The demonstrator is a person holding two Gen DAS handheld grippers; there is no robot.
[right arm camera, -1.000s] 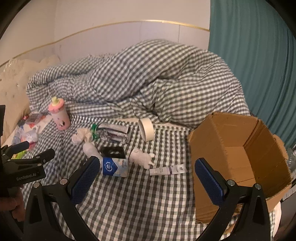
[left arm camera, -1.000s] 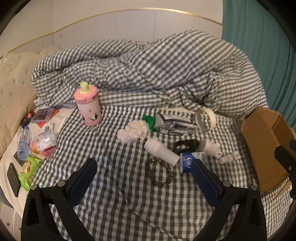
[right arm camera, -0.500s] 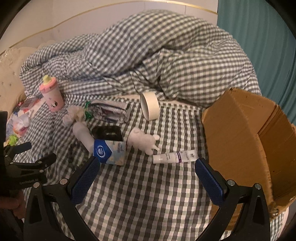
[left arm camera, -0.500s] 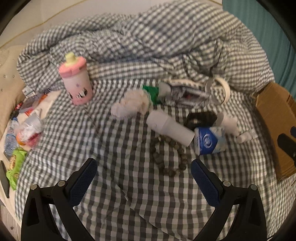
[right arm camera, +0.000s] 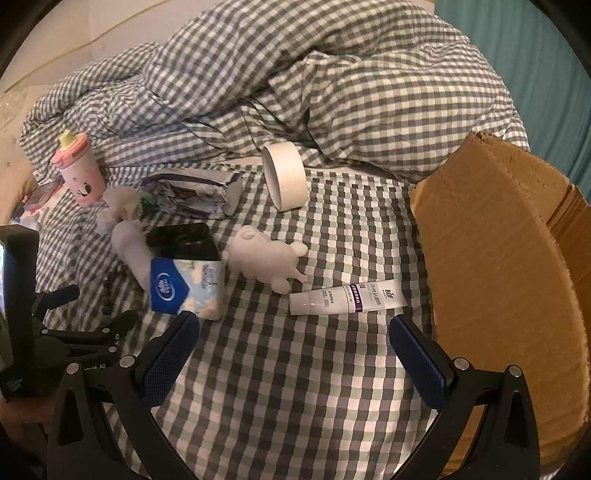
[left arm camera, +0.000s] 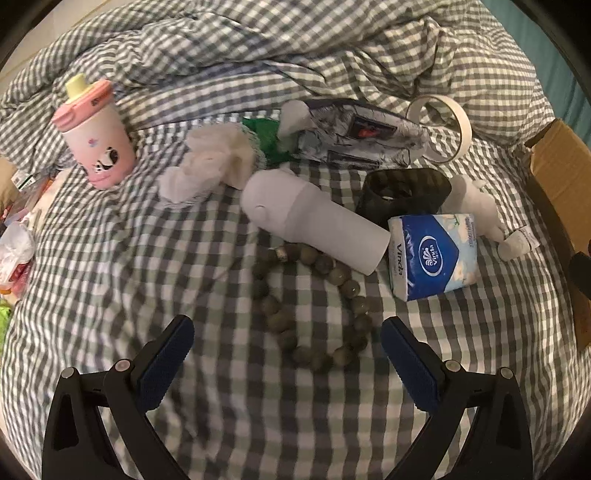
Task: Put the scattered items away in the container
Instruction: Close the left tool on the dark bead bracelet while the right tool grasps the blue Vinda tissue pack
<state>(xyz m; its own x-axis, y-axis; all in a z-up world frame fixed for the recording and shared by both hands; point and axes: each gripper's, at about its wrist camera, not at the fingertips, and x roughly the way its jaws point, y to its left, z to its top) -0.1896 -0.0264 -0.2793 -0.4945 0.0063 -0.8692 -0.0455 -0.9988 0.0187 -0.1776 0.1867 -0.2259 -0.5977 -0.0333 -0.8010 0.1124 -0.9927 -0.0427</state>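
The blue tissue pack [left arm camera: 433, 256] at centre right reads "Vinda" on its face and side. The white tube [right arm camera: 347, 297] at centre reads "BOP"; its smaller print is illegible.

A bed fills both views, spread with a grey-and-white checked sheet [right arm camera: 295, 369], and a duvet [right arm camera: 332, 74] in the same check lies bunched up at the far side. A teal curtain [right arm camera: 535, 55] hangs to the right. Behind the bed a pale wall [right arm camera: 74, 22] carries what looks like a thin gold trim, and a cream padded headboard [right arm camera: 11, 122] shows at the left edge.
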